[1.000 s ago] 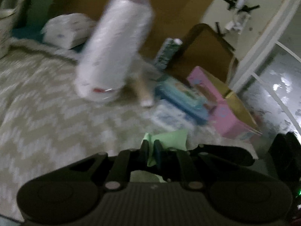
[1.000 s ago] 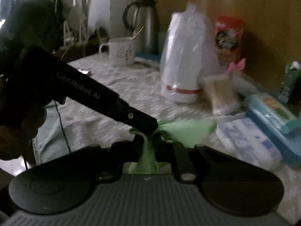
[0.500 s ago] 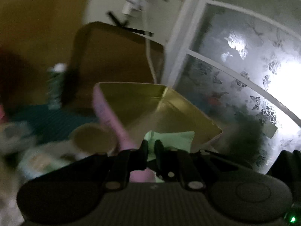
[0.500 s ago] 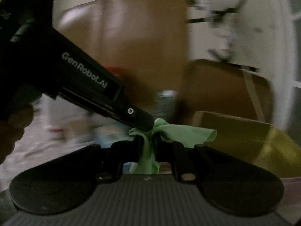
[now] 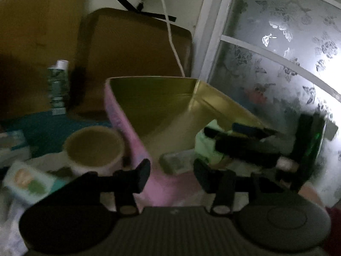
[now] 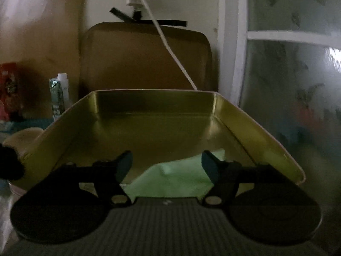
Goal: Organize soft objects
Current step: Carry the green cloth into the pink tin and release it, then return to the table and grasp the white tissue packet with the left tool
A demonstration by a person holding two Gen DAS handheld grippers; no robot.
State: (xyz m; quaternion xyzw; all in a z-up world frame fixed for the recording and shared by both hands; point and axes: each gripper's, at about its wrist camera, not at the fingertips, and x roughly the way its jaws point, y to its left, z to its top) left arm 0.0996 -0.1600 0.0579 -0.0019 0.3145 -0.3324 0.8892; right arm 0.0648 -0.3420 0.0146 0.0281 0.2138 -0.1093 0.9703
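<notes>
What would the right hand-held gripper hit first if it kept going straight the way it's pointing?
Probably the green cloth lying between its open fingers inside the gold-lined tin; beyond that, the tin's back wall. Depth is hard to judge here.

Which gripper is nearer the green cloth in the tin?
Right. The right gripper hangs open directly over the green cloth inside the tin; the left gripper sits open outside its pink wall.

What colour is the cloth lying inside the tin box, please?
Light green cloth; the right wrist view shows it best.
</notes>
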